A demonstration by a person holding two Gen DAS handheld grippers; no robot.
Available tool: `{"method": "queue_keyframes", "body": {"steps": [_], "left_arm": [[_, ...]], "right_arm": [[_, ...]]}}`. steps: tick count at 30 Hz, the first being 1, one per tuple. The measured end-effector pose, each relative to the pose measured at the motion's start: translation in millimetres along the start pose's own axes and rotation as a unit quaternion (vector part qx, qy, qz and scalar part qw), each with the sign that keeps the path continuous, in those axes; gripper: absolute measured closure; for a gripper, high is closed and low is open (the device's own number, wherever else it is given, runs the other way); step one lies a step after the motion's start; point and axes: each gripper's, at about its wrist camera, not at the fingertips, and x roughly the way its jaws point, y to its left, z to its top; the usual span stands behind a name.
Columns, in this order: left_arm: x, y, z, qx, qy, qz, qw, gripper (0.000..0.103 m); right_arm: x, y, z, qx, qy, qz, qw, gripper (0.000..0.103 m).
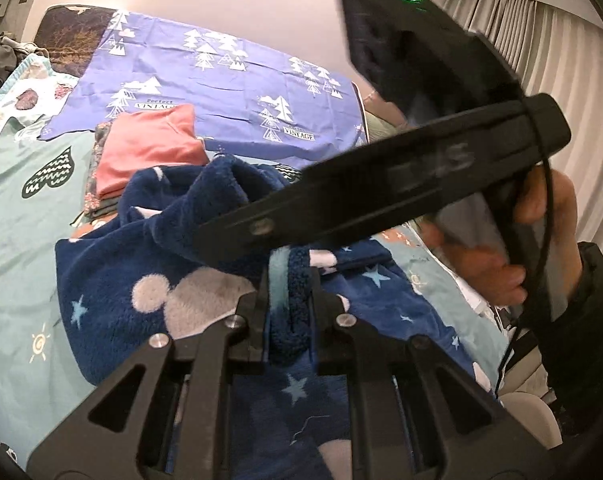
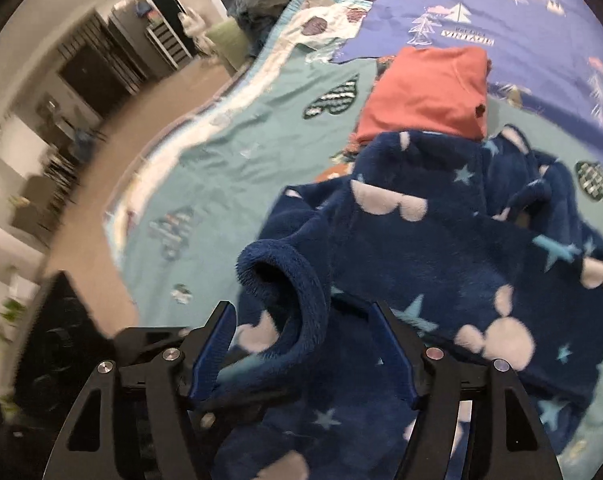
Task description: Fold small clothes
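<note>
A navy fleece garment [image 1: 173, 280] with white mouse heads and blue stars lies crumpled on the teal bedcover [image 1: 17, 216]. My left gripper [image 1: 289, 292] is shut on a thick fold of its edge. In the right wrist view the same fleece garment [image 2: 441, 248] spreads out ahead, and its rolled sleeve cuff [image 2: 289, 280] lies between the fingers of my right gripper [image 2: 305, 328], which is open with its blue pads clear of the cloth. The black body of the right-hand tool [image 1: 401, 176] crosses the left wrist view, held by a hand [image 1: 493, 264].
A folded coral garment [image 1: 149, 148] [image 2: 425, 92] tops a small stack just beyond the fleece. Behind it lies a purple sheet with white trees [image 1: 229, 80]. The bed's edge drops to the floor [image 2: 113, 168] on the left. Loose clothes [image 2: 261, 4] are heaped at the far corner.
</note>
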Motion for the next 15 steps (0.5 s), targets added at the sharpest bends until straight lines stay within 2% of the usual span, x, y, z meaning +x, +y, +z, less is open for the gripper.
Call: {"method": "queue_keyframes", "body": {"steps": [1,2,3,4,5,7,15], "left_arm": [[0.1,-1.9,-0.1,0.002,0.0,0.001,1.0,0.089],[-0.2,-3.1,-0.2,0.004,0.001,0.002,1.0,0.089],[-0.2,-4.1,0.0,0.005,0.001,0.004,1.0,0.089],[-0.9,-4.7,1.4,0.004,0.0,0.007,1.0,0.089],[-1.5,-4.9,2.7,0.001,-0.003,0.01,0.9999,0.089],[-4.5,-4.8,10.2,-0.01,-0.013,0.002,0.9999,0.089],[0.0,-21.3,63.4,-0.04,-0.052,-0.054,0.9964,0.088]], "right_arm": [[2.2,0.3,0.3,0.002,-0.004,-0.002,1.0,0.036],[4.0,0.3,1.1,0.004,-0.01,-0.004,1.0,0.048],[4.7,0.1,2.2,0.007,-0.015,-0.009,1.0,0.072],[4.7,-1.4,3.5,0.016,-0.021,-0.018,0.999,0.085],[3.7,-4.6,5.0,0.028,-0.024,-0.027,0.999,0.092],[-5.2,-9.9,7.8,0.043,-0.042,-0.006,0.998,0.093],[-75.1,-26.3,28.5,0.035,-0.098,0.007,0.995,0.093]]}}
